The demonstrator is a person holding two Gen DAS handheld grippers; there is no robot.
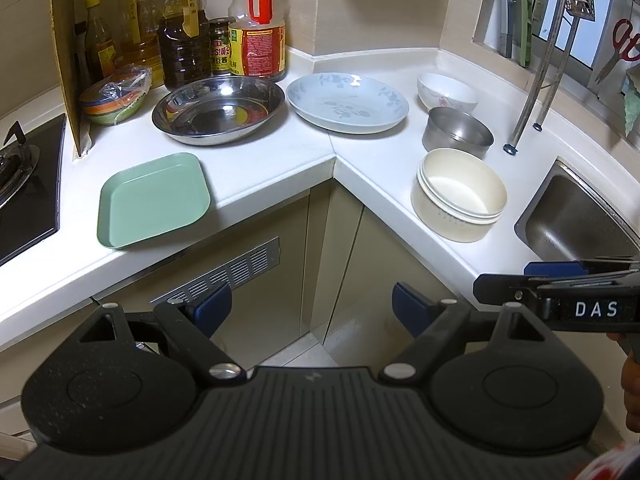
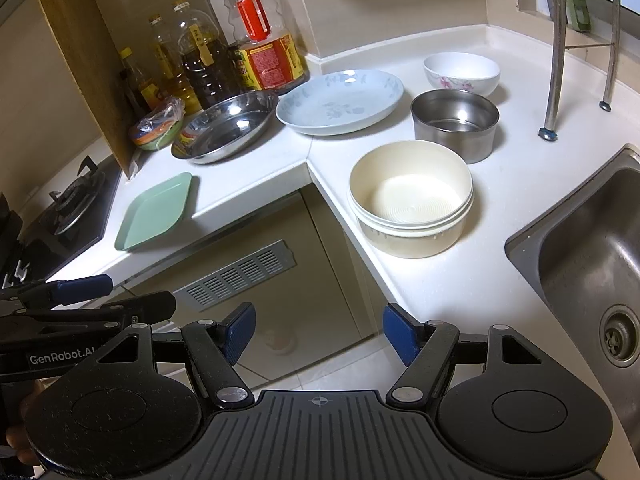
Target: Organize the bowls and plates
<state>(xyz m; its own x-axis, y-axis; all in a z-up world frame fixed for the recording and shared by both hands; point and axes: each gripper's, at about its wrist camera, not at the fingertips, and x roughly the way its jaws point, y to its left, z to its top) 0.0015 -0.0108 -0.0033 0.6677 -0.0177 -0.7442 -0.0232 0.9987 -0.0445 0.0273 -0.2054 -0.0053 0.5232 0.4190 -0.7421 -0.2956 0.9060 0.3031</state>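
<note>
On the white tabletop (image 1: 260, 160), the pale blue plate (image 1: 347, 103) sits in the corner; steel dish (image 1: 218, 111) and green tray (image 1: 154, 200) to its left, three bowls (image 1: 458, 196) to its right. Left tongs (image 1: 312, 310) and right tongs (image 2: 319, 332) hang released, empty, short of it.

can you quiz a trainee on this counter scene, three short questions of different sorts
1. True or false: the green square plate is stacked on the steel plate.
2. Which bowl stands nearest the sink? A white floral bowl B steel bowl C cream bowl
3. Fill in: both the left gripper and right gripper have fingers that are ____.

Key: 1 false, it lies apart near the stove. 2 C. 3 open, holding nothing.
</note>
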